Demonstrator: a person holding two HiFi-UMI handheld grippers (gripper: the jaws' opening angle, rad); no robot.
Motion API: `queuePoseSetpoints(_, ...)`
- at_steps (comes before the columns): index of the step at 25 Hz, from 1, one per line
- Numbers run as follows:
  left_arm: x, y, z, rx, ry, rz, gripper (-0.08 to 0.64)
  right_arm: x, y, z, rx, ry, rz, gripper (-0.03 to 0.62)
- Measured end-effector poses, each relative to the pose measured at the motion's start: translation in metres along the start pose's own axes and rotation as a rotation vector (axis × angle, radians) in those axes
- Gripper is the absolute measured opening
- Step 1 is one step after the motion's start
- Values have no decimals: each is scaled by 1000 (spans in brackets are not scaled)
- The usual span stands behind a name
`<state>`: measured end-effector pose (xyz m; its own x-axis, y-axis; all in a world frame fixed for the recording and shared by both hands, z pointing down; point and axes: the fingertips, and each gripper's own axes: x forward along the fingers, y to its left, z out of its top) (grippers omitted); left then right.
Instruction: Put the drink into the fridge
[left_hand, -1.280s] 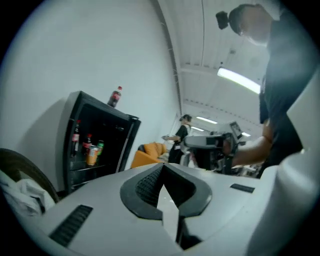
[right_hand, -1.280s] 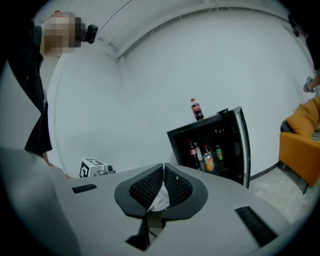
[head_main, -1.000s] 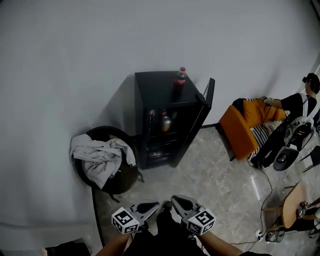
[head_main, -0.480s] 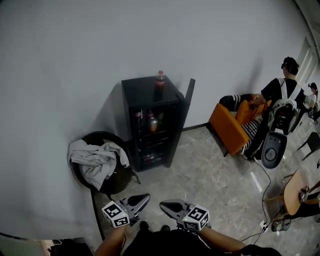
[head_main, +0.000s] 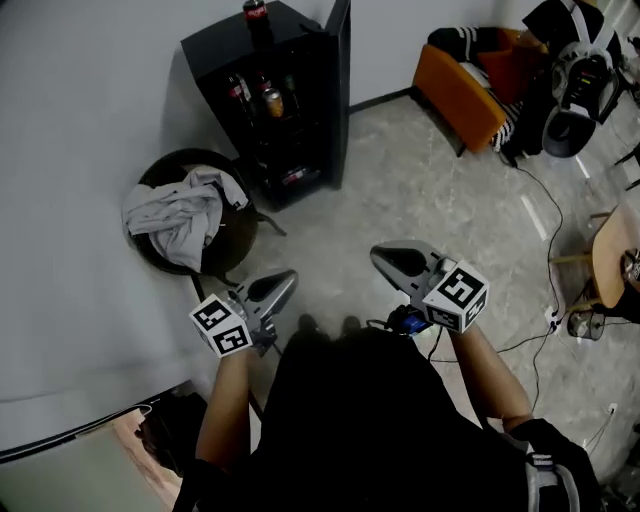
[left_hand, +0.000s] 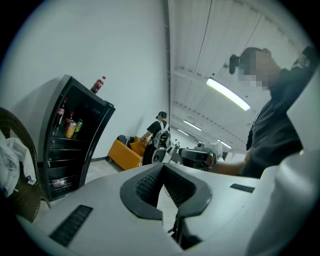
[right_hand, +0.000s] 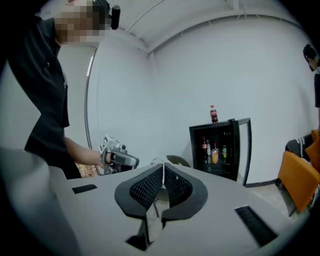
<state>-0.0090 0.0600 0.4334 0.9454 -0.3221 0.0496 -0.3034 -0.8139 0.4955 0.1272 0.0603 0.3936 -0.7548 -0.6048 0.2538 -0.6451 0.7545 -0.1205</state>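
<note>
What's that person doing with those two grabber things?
A person stands holding a left gripper and a right gripper, one in each hand. Both have their jaws shut and hold nothing. Some way in front is a small black fridge with its door open and drinks on the shelves. A cola bottle stands on top of the fridge, not yet picked up. A round basket with a grey cloth sits beside the fridge.
</note>
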Motion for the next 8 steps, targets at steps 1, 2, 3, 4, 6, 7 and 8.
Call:
queuePoseSetpoints(1,-3,-5,-3,5,20,-19,11,-5,3,5,-2,-22,19,26)
queuePoseSetpoints(2,-3,-10,-5,13,31,-33,11,-7,5,7,-4,-34,35,26)
queuePoseSetpoints(3,0,-13,-4,22,30,-44,11,-7,4,7,-15,-34,39,26)
queuePoseSetpoints(4,5,-15,-3,28,21,-52,11,-6,1,5,-37,-22,28,26)
queuePoseSetpoints(6,18,-13,-5,22,-9,-56,11,-3,-12,-1,-102,5,-44,26)
queuePoseSetpoints(7,24,-10,-8,12,-24,-51,11,-3,-20,-4,-136,16,-95,26)
queuePoseSetpoints(8,29,-7,-11,-1,-39,-44,11,-3,-27,-7,-170,26,-148,26)
